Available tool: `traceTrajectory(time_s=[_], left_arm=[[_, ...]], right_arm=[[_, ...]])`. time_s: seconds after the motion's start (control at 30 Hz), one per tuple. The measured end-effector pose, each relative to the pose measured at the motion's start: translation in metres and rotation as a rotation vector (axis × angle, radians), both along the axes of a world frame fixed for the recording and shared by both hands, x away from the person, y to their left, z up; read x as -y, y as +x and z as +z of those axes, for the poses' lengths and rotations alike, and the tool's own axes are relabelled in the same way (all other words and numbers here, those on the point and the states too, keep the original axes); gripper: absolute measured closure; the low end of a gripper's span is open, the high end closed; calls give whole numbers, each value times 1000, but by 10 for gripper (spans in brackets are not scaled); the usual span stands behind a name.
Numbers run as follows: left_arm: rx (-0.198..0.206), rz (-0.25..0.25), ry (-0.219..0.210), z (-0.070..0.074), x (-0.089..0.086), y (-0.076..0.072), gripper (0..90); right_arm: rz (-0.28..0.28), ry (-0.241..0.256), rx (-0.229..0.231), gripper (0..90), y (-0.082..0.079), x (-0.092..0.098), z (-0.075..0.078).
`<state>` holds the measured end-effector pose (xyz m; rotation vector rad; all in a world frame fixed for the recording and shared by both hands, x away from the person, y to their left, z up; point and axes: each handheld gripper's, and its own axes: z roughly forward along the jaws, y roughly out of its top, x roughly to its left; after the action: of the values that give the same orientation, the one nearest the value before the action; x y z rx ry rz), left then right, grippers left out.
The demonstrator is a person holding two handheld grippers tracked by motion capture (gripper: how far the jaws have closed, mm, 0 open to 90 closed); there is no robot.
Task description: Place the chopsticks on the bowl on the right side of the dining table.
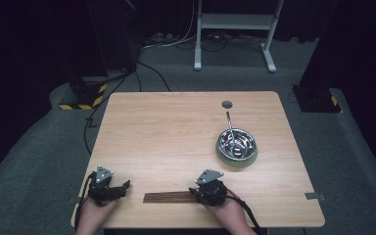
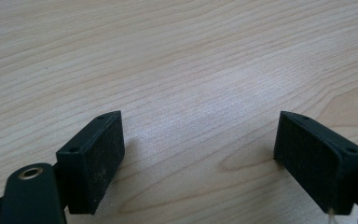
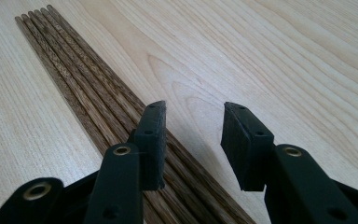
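— Where are you with it?

— At the very start, I'd say. The chopsticks point(image 1: 169, 197) lie flat on the desk point(image 1: 176, 132) in a tight bundle near my edge, and nothing has been lifted. My right tongs point(image 1: 196, 192) sit at the bundle's right end; in the right gripper view the chopsticks point(image 3: 88, 88) run away from me, with one jaw standing over the sticks and the other over bare wood beside them. The jaws are parted to a middling gap and hold nothing.

— And the left?

— My left tongs point(image 1: 126, 185) rest low near the desk's front left corner, well apart from the bundle's left end. Their jaws are spread wide over plain wood, empty too.

— Where do the sticks go?

— My guess is the metal bowl point(image 1: 236, 145), which stands on a green base toward the far right and already holds a long-handled utensil point(image 1: 229, 123). I can't make out what else lies in it.

— So what's left?

— Nearly everything: closing on the chopsticks, raising them and carrying them over. The grip itself isn't made yet.
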<state>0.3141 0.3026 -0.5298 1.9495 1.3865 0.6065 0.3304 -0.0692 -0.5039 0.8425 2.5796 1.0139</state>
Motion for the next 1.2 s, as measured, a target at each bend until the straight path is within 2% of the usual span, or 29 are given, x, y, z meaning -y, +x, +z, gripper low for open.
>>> traceTrajectory(time_s=[0.4, 0.67, 0.93, 1.1, 1.2], left_arm=[[0, 1, 1, 0, 0, 0, 160], [0, 0, 0, 0, 0, 0, 160], [-2, 2, 4, 0, 0, 0, 161], [0, 0, 0, 0, 0, 0, 161], [0, 1, 1, 0, 0, 0, 161]], right_arm=[[-19, 0, -5, 602, 3, 0, -6], [-54, 0, 4, 594, 10, 0, -6], [-27, -4, 11, 594, -1, 0, -6], [-35, 2, 4, 594, 1, 1, -6], [-45, 2, 16, 593, 6, 0, -7]])
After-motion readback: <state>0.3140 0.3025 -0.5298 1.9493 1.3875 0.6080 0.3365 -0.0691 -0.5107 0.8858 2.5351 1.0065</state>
